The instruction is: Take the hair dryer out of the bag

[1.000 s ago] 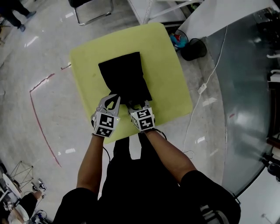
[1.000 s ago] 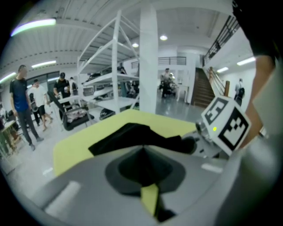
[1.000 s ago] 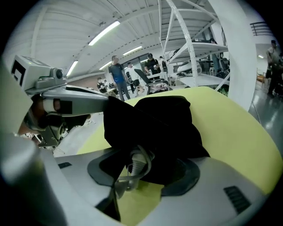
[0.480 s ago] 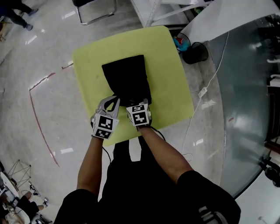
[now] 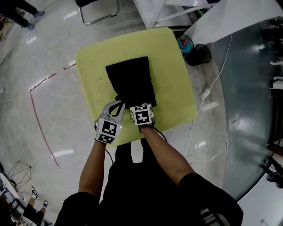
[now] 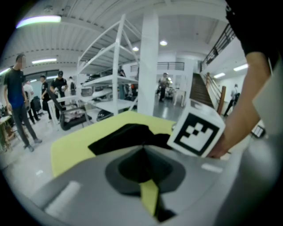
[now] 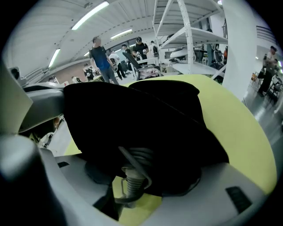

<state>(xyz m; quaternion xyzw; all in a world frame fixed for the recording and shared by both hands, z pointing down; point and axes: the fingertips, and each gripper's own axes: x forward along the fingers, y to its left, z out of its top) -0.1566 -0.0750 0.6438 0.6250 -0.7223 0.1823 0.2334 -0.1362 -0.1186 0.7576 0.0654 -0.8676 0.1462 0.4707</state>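
Observation:
A black bag (image 5: 131,81) lies flat on the yellow-green table (image 5: 172,66), its mouth toward me. My left gripper (image 5: 118,105) is at the bag's near left corner. Its jaws are shut, and the black cloth (image 6: 124,137) runs right up into their tips (image 6: 143,149). My right gripper (image 5: 140,106) points steeply down at the bag's mouth. Its jaws have just been opening and stand wide open (image 7: 146,167). Between them a grey cord with its ribbed sleeve (image 7: 131,178) pokes out from under the black cloth (image 7: 132,114). The pads do not touch it. The hair dryer's body is hidden.
A black bin (image 5: 196,53) and a white cable (image 5: 212,81) are on the floor right of the table. A chair (image 5: 95,9) stands beyond the table, and a red tape line (image 5: 37,114) marks the floor at the left. White shelving (image 6: 119,84) and several people stand in the background.
My right gripper has tipped further down and sunk a little toward the bag's mouth. The left gripper has stayed at the bag's corner.

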